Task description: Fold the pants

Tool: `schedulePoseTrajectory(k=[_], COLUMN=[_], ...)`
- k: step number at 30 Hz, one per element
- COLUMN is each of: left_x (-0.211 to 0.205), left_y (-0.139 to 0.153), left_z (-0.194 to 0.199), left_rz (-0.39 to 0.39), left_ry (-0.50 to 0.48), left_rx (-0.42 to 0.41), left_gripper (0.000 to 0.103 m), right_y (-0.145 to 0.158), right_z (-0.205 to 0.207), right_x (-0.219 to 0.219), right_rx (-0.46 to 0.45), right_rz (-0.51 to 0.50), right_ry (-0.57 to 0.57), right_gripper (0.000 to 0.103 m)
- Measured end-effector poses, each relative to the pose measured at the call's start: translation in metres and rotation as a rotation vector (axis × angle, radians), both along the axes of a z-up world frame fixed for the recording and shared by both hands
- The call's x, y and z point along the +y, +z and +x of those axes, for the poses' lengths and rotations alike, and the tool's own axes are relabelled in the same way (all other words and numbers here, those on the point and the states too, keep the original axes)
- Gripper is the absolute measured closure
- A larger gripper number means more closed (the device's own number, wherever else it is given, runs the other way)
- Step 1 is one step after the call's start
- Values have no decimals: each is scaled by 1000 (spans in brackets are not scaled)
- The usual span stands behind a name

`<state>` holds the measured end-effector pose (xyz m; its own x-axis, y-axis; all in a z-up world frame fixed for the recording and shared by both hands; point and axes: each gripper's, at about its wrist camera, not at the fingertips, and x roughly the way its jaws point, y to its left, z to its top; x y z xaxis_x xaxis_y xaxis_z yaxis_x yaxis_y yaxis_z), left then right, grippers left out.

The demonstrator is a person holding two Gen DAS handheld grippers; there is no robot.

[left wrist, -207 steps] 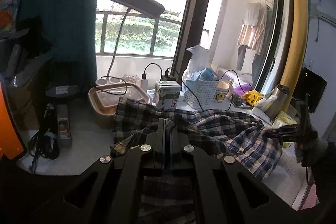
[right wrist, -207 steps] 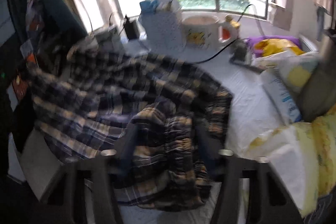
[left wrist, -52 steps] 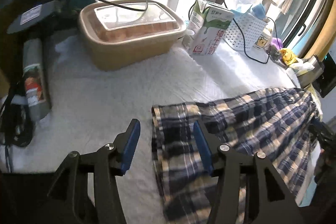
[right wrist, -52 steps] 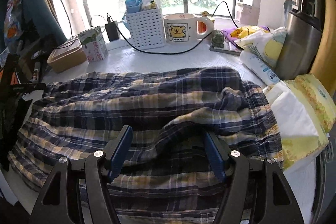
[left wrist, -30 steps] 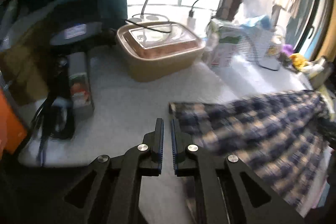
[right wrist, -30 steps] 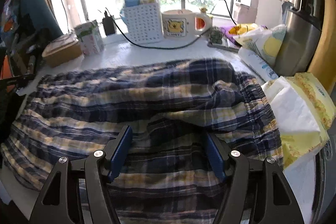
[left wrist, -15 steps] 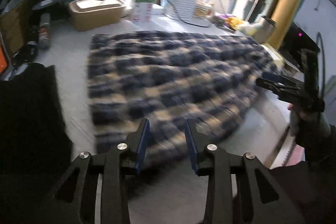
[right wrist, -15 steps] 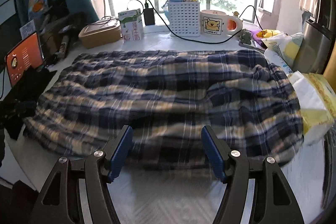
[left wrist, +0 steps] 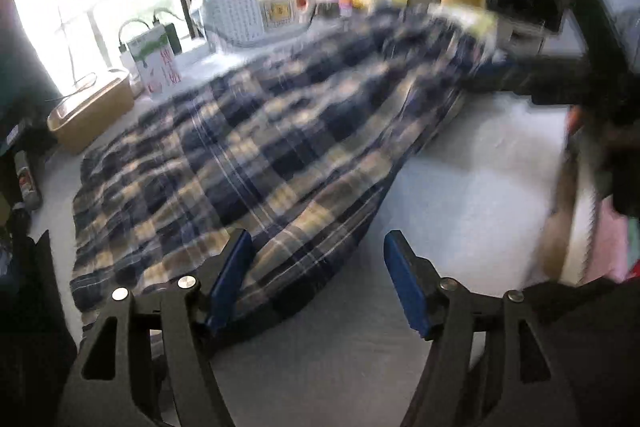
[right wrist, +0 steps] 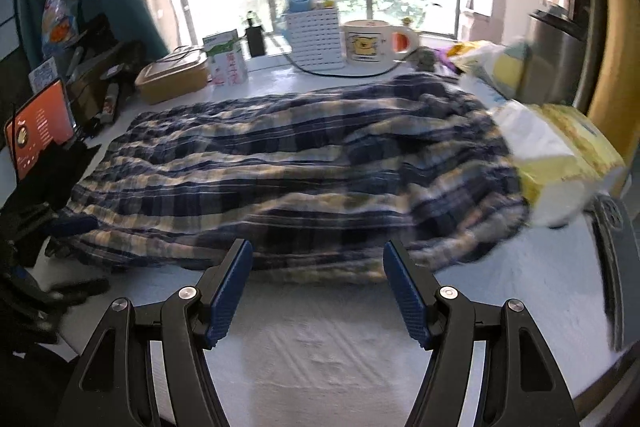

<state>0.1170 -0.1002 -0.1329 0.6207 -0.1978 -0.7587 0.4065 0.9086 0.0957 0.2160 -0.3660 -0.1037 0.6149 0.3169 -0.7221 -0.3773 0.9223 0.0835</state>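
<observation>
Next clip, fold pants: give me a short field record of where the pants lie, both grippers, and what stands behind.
pants: plaid, spread lengthwise across the white table, no fold across them yet
left gripper: jaws opening, the pants' near edge between them, pads not pressing
right gripper: open, empty, over bare table just short of the pants' edge
behind pants: milk carton, white basket, mug
right of pants: yellow-white pack

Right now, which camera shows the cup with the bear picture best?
The right wrist view: the cup stands sharp by the window, handle showing. The left wrist view shows it small and blurred, behind the pants.
</observation>
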Motion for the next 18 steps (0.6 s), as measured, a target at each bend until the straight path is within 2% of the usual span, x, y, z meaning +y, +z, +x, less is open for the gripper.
schedulePoseTrajectory(k=[1, 2, 3, 4, 5, 6, 8, 14, 18], left_x=[-1, 3, 5, 5, 7, 8, 15, 26, 41], left_y=[-6, -5, -6, -5, -2, -1, 5, 7, 9], left_z=[5, 7, 9, 11, 12, 12, 10, -13, -25], left_rz=[9, -26, -34, -46, -32, -25, -58, -120, -231], left_ry=[18, 30, 37, 36, 54, 66, 78, 169, 198], left_rx=[21, 16, 30, 37, 38, 43, 75, 134, 166], left_gripper=[34, 36, 46, 54, 75, 85, 89, 87, 61], right_y=[-1, -1, -2, -2, -2, -3, -5, -9, -15], right_z=[0, 0, 1, 1, 1, 1, 3, 7, 8], right_x=[-6, -11, -17, -21, -25, -30, -36, -41, -40], right_rx=[0, 1, -1, -3, -4, -4, 0, 6, 22], right_rz=[5, 9, 14, 18, 24, 31, 39, 69, 62], right_ry=[-13, -24, -32, -37, -43, -50, -56, -61, -53], right_gripper=[31, 25, 20, 20, 20, 20, 20, 20, 20])
